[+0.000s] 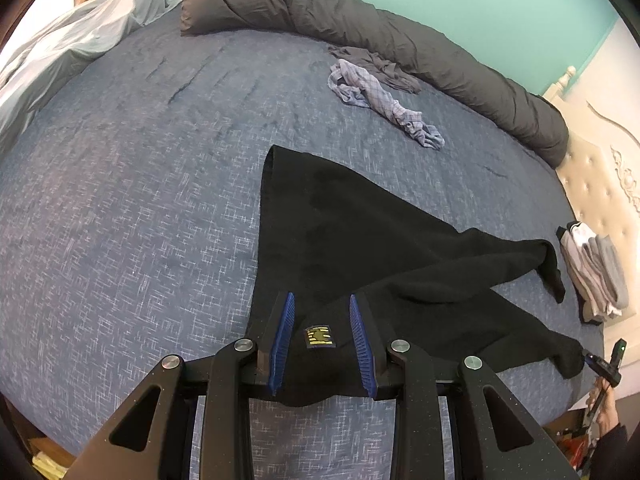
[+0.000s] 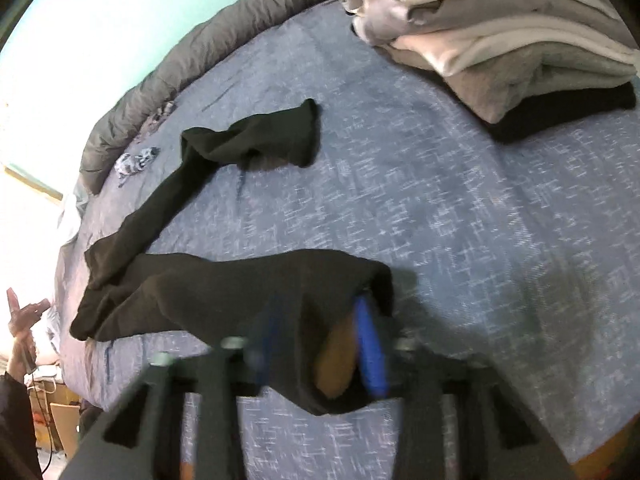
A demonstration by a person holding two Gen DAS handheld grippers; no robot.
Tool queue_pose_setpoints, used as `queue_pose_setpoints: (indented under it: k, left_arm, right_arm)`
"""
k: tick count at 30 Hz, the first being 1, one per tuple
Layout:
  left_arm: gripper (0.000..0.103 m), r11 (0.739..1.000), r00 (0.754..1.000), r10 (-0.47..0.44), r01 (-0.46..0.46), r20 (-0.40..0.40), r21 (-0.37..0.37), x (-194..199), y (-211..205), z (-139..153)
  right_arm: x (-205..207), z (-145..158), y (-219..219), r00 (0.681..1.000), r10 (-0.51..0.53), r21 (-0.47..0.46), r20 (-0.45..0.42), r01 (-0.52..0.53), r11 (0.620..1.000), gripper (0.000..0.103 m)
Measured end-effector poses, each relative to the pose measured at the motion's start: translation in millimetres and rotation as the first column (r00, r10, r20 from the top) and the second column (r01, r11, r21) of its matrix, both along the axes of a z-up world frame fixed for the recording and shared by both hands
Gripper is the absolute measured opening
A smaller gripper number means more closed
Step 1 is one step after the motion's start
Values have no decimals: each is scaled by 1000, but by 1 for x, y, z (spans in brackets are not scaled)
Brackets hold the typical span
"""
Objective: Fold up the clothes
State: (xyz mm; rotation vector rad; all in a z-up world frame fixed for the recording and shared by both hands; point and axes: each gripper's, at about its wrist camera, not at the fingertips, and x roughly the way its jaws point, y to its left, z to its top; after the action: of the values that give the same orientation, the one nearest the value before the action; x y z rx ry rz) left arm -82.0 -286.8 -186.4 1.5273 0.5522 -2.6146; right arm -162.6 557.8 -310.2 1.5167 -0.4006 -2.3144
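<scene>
A pair of black trousers (image 1: 360, 232) lies spread on the blue bedspread (image 1: 120, 220). My left gripper (image 1: 322, 334) is shut on the waistband, with a yellow label between its blue pads (image 1: 285, 332). At the far right of the left wrist view, my right gripper (image 1: 591, 359) pinches the end of one leg. In the blurred right wrist view that leg (image 2: 240, 292) drapes over my right gripper (image 2: 320, 344), which is shut on it. The other leg (image 2: 256, 140) lies loose further out on the bed.
A stack of folded clothes (image 1: 592, 272) (image 2: 500, 40) sits by the cream headboard (image 1: 600, 184). A crumpled checked garment (image 1: 380, 100) and a rolled grey duvet (image 1: 360, 28) lie at the far side. A pale sheet (image 1: 80, 40) covers the left corner. The bed's edge is close below me.
</scene>
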Motion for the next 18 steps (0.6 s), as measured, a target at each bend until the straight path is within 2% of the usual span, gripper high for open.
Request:
queue_pose_setpoints:
  k: [6, 9, 13, 18]
  left_arm:
    - [32, 1000, 1000, 0, 0, 2, 0, -1, -1, -1]
    - [32, 1000, 1000, -2, 2, 2, 1, -2, -2, -2]
    - [32, 1000, 1000, -6, 6, 4, 9, -2, 1, -4]
    - [32, 1000, 1000, -17, 17, 7, 5, -2, 7, -2]
  right_arm:
    - [34, -1, -14, 984, 175, 35, 9, -176, 984, 3]
    - [55, -15, -12, 970, 231, 90, 71, -237, 967, 3]
    - [71, -27, 8, 970, 216, 89, 117, -226, 970, 3]
    - [70, -15, 20, 975, 181, -9, 128, -181, 983, 5]
